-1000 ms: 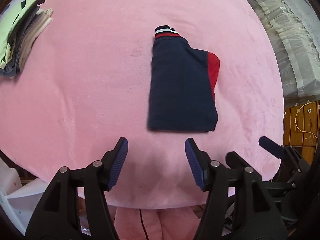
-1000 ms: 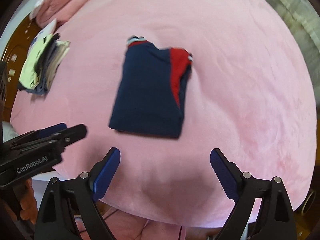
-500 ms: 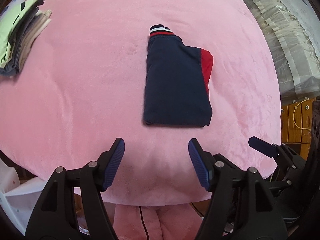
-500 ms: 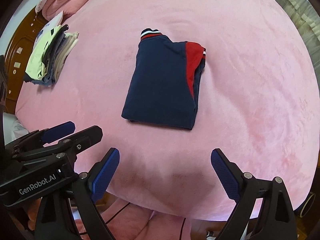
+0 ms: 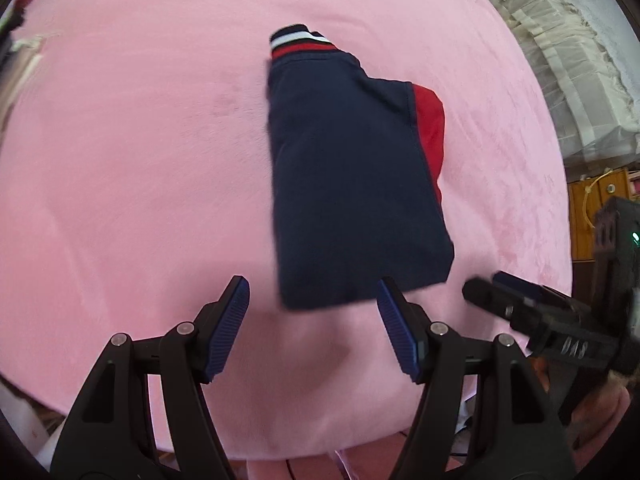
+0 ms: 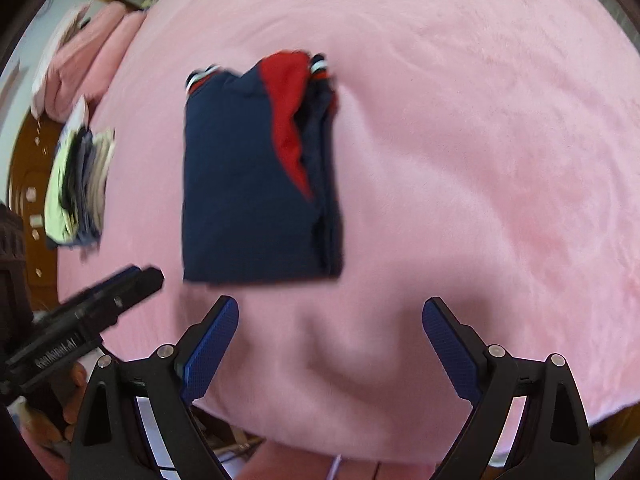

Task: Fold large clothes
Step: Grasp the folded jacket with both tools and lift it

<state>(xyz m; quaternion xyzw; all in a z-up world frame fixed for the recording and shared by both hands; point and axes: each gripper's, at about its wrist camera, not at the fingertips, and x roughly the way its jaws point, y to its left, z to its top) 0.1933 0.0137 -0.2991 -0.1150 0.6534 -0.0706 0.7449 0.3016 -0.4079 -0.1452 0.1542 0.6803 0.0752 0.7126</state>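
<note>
A folded navy garment with a red panel and a striped cuff lies flat on the pink bed cover. It also shows in the right wrist view. My left gripper is open and empty, just short of the garment's near edge. My right gripper is open and empty, a little in front of the same edge. The right gripper shows at the right of the left wrist view. The left gripper shows at the left of the right wrist view.
A stack of folded clothes lies at the bed's left side. Pink pillows lie at the far left. A white lace curtain hangs beyond the bed's right edge, with wooden furniture below it.
Both grippers have moved forward, closer to the folded garment's near edge. Both stay open. The garment has not moved on the bed.
</note>
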